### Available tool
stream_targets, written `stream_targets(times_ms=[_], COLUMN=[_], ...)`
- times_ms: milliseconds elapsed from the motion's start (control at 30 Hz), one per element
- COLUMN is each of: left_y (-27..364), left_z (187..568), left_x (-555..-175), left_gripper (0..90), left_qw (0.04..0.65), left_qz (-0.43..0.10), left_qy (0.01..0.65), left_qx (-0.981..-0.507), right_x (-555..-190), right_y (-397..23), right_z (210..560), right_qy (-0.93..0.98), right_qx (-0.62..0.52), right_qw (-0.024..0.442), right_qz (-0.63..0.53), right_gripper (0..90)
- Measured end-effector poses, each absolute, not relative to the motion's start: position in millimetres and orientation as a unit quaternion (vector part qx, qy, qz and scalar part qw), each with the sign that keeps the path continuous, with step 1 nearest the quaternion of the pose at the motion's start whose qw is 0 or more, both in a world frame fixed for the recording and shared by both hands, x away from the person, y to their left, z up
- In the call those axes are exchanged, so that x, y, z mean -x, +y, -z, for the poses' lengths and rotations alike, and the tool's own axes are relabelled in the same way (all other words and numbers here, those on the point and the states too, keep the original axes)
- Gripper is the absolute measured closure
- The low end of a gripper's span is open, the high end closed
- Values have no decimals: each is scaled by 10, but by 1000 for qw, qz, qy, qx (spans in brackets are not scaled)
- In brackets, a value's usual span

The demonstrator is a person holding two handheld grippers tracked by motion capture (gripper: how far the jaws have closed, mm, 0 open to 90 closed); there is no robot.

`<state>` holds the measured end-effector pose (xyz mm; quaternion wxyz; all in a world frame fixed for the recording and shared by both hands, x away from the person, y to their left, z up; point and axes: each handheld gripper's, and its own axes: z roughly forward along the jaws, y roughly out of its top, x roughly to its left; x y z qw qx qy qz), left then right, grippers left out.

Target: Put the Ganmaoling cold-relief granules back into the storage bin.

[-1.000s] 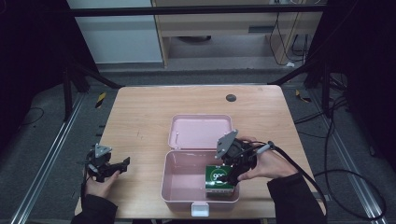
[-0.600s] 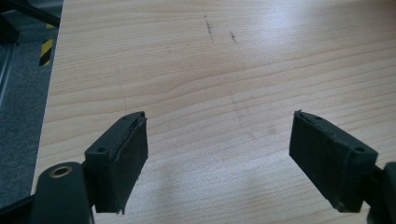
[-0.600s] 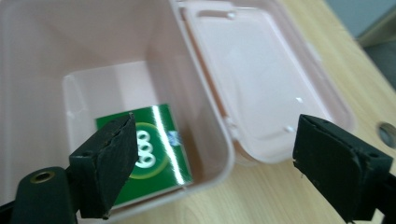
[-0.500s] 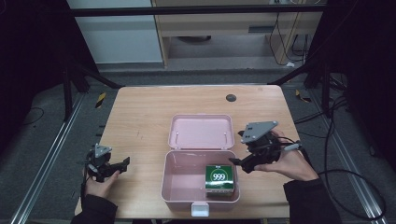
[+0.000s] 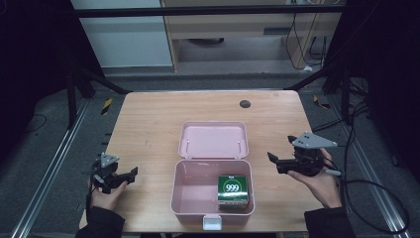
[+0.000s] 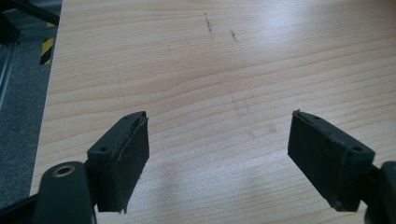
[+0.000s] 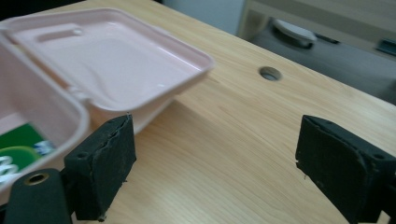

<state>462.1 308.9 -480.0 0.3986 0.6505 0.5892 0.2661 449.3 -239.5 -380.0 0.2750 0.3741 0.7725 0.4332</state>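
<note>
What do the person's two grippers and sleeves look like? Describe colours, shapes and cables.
Both the left gripper and the right gripper are black, each topped by a grey three-cornered plate. Their jaws carry flat, rectangular black pads. A dark cable trails from the right one. The sleeves are dark.

A lab-like recording room: wooden table (image 5: 148,119) on dark floor with metal rails (image 5: 47,163) and loose cables (image 5: 376,191).

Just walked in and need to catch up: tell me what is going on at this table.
A person is packing a pink box whose lid lies open on the wooden table. A green carton sits in the box's right near corner. The right gripper is off to the box's right, its jaws just opening with nothing between them. The left gripper rests at the table's left near edge, jaws open and empty.
</note>
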Motion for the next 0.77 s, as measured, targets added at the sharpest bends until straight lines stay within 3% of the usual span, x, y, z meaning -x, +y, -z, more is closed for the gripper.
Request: stream_targets(times_ms=[467,767], left_y=[3106,3127], left_z=[4820,4836], left_x=[-4633,-4642], left_gripper=[250,236], left_qw=[389,388], left_qz=[-271,-270], left_qy=[595,596], left_qx=[-649,-650], right_x=[-4733,-4773], right_y=[-2759,-2837], right_z=[4525,4750], right_qy=[715,715], right_qx=[-507,-533], right_qw=[286,286], right_qz=[-387,-350], right_gripper=[77,61])
